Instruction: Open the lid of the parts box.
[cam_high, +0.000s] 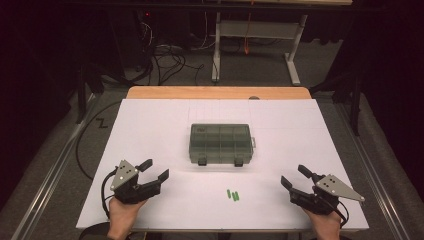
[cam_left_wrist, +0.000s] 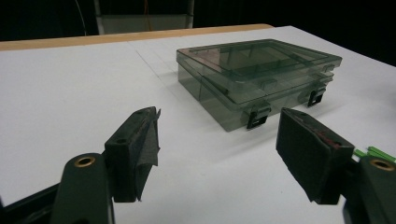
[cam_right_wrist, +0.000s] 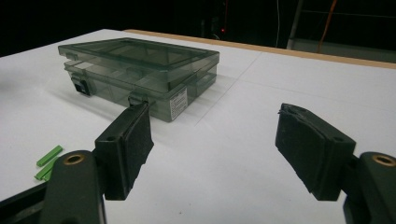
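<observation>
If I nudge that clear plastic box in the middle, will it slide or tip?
The box is low, wide and flat on the white table, so it probably slides rather than tips. Its compartments look empty, so likely light. Both latches look shut, so the lid should stay closed.

No text, number or brand can be read anywhere. A small white label (cam_right_wrist: 179, 99) sits on the end wall of the grey box (cam_right_wrist: 140, 70) in the right gripper view; it seems to carry dark print, perhaps a barcode, but it is too small and blurred to make out.
</observation>
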